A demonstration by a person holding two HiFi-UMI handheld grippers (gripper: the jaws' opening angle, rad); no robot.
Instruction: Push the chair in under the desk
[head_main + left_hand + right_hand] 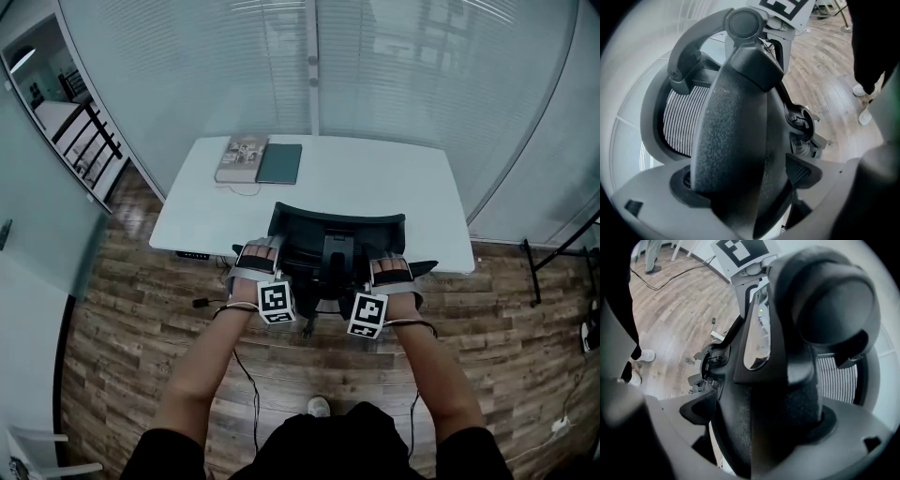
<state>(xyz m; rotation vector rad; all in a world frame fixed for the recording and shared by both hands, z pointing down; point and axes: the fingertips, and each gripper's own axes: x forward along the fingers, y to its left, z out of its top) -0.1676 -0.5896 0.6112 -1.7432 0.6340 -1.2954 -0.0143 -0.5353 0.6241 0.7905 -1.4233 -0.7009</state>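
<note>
A black office chair (333,234) stands at the front edge of the white desk (375,178), its mesh back (684,117) against the desk edge and its seat beneath the top. My left gripper (255,255) straddles the chair's left armrest (731,140), jaws wide, with a thin gap beside the armrest. On the other side, my right gripper (392,270) does the same around the right armrest (787,394), jaws at their widest, a light slit showing next to one finger. The mesh back (836,378) also shows behind that armrest.
A book (242,157) and a dark notebook (280,163) lie on the desk's far left. A glass wall (187,75) runs behind the desk. A cable (246,375) trails over the wooden floor near the person's shoe (319,406). A black frame (562,253) stands at the right.
</note>
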